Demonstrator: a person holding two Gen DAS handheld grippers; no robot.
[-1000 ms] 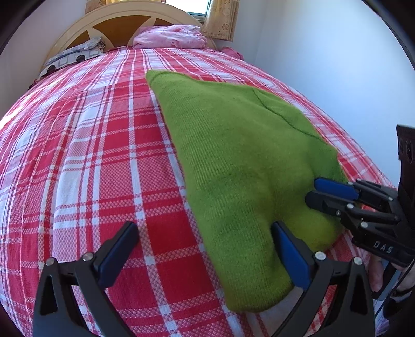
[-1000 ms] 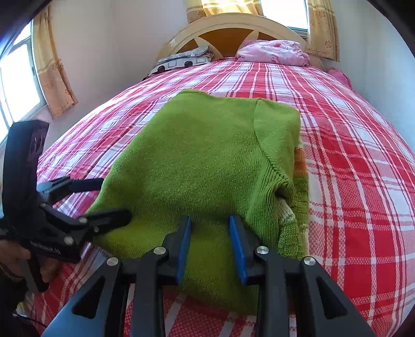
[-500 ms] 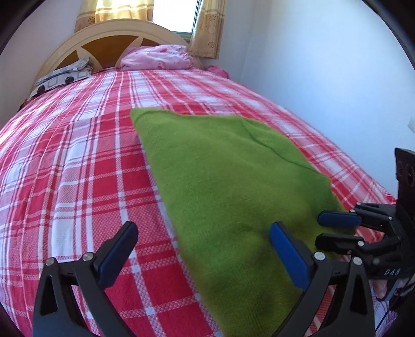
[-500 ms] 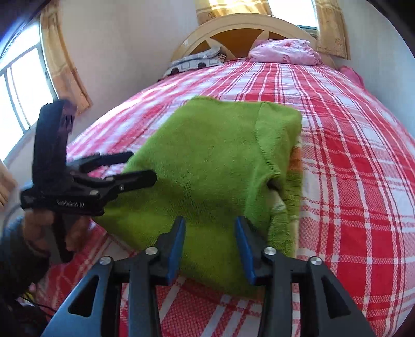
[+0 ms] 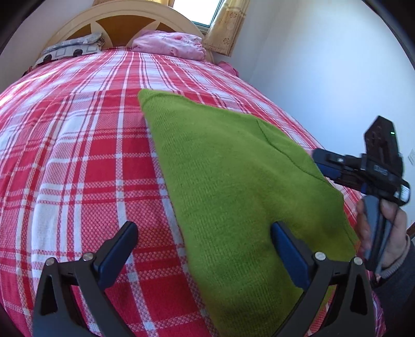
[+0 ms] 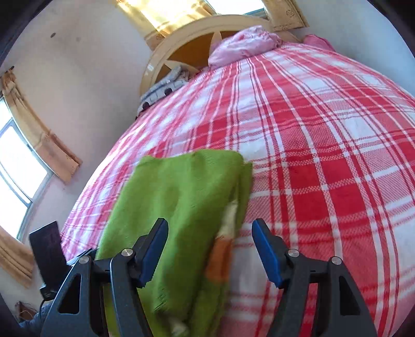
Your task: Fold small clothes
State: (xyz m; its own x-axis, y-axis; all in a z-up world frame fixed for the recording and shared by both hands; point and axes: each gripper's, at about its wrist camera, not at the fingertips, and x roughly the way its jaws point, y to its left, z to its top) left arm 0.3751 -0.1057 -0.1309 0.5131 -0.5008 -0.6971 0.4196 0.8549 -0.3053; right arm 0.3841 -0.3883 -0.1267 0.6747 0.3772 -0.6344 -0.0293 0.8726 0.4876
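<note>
A green knitted sweater lies folded lengthwise on the red and white checked bed cover. In the right wrist view the sweater shows orange and cream stripes along its right edge. My left gripper is open and empty above the sweater's near left edge, with its right finger over the knit. My right gripper is open and empty above the sweater's near right edge. In the left wrist view the right gripper is held up off the sweater's right side.
A pink pillow and a grey patterned pillow lie against the wooden headboard. A white wall runs close along the bed's right side. Curtained windows are on the left wall.
My right gripper has opened wider, lifted off the sweater and swung right. My left gripper has stayed open and drawn back a little. The sweater lies still.
</note>
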